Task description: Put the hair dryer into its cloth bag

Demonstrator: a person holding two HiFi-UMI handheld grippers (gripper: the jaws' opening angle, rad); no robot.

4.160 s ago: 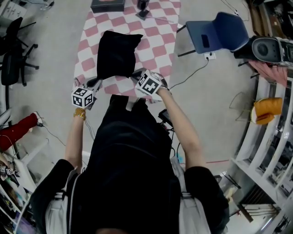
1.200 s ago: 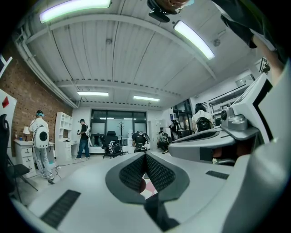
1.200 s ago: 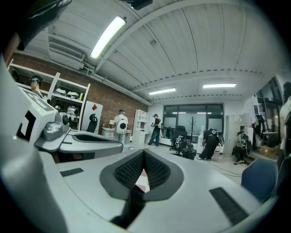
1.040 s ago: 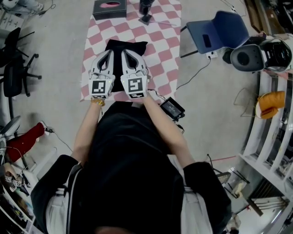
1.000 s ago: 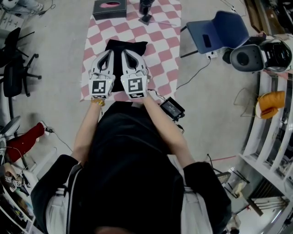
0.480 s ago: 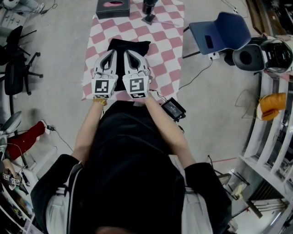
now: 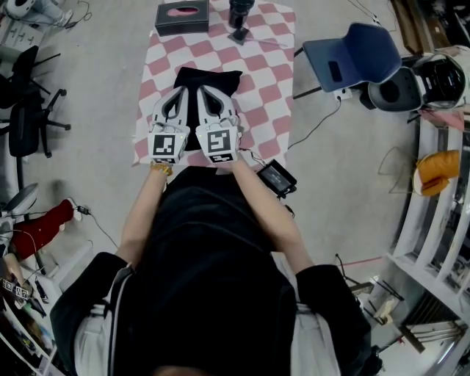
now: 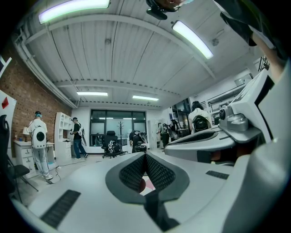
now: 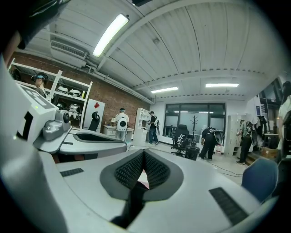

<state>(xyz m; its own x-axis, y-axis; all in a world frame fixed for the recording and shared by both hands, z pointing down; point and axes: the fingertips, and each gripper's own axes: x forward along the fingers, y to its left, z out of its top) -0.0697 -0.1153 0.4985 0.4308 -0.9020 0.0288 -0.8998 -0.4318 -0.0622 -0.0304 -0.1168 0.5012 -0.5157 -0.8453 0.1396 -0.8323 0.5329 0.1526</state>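
While both grippers hover level and side by side over the checkered table [image 7: 273, 87]:

- Left gripper [image 7: 176, 94]: jaws pressed together, nothing between them.
- Right gripper [image 7: 208, 91]: likewise closed and empty.
- Cloth bag [image 7: 214, 78]: black, lying on the table just ahead of and beneath the tips. Its long axis runs away from the person, and the right gripper is nearer its midline.
- Hair dryer: not seen apart from the bag; whether it is inside cannot be told.

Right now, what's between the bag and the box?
Only bare checkered cloth separates the bag from the box; the head view shows it.
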